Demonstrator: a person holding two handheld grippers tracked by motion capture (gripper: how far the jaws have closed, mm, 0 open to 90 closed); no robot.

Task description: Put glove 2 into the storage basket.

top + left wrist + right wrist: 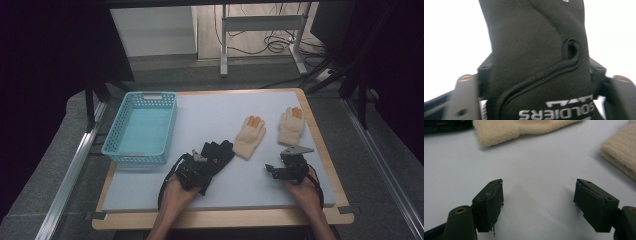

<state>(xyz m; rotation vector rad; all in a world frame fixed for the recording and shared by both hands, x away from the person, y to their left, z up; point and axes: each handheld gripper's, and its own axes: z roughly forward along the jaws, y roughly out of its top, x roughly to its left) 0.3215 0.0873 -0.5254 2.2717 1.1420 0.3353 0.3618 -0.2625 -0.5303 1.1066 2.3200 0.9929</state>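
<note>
Lying between the jaws of the left gripper [200, 161], the black glove [534, 62] is clamped at its cuff.

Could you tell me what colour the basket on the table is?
The basket is light blue, clearest in the high view.

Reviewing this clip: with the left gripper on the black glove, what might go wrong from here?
1. The left gripper seems to hold the black glove only at the cuff end; the limp fabric may slip out or drag when lifted.
2. The blue basket sits close beside it; a dangling glove could catch on its rim.
3. The nearer beige glove lies almost against the black one and might get nudged along.
</note>
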